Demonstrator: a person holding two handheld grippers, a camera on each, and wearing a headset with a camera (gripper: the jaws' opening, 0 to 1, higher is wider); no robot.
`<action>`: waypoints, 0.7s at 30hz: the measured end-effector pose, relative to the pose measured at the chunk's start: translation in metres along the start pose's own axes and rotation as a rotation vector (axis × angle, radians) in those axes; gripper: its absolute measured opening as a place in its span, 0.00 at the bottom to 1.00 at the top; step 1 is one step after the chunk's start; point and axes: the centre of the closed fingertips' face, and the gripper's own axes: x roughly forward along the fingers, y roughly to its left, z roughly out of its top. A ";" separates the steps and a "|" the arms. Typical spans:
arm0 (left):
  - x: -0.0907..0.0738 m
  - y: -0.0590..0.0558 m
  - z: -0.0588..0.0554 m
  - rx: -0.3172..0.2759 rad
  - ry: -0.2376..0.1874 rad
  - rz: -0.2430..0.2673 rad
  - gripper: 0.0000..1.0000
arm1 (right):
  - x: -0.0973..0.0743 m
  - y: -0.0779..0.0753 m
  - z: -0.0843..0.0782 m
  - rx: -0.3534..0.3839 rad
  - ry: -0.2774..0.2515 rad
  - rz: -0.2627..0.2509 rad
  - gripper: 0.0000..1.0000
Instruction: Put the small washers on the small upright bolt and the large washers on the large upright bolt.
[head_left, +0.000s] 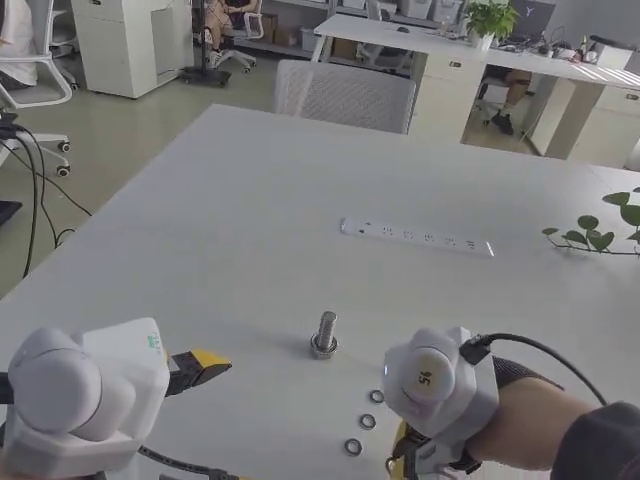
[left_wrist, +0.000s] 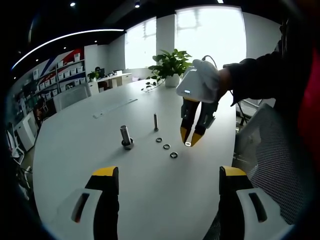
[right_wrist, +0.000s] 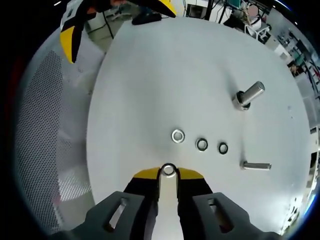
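On the white table (head_left: 250, 200), take the large bolt (head_left: 323, 335) as your mark. Your left gripper (left_wrist: 169, 172) hovers well off to its left, jaws spread wide and empty, so it has no part in this move. Your right gripper (left_wrist: 192, 136) hangs nose-down on the large bolt's other side and nearer to you, jaws pinched on one washer (right_wrist: 168, 170). Its own view looks straight through the hole, so the washer sits about flat to the table with the hole facing down. I cannot tell whether it is off the surface, or which size it is. The large bolt stands upright, left of that gripper and farther from you. The small bolt (left_wrist: 156, 121), also upright and much thinner, stands apart from the large bolt on the right gripper's side. Three loose washers (right_wrist: 202, 144) lie in a row near the large bolt, between it and the right gripper. Your right hand is the nearer one to either bolt. I judge you should keep the washer level, centre its hole over the matching shaft, and come straight down along it.
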 end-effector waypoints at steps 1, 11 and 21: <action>0.000 0.000 0.000 0.000 -0.001 0.001 0.82 | -0.002 -0.001 -0.001 0.004 -0.001 0.000 0.13; 0.002 0.000 0.001 0.003 -0.001 -0.003 0.82 | -0.025 -0.017 -0.003 0.026 -0.011 -0.039 0.13; 0.003 -0.001 0.002 0.005 -0.004 -0.008 0.82 | -0.057 -0.043 -0.006 0.048 -0.024 -0.088 0.13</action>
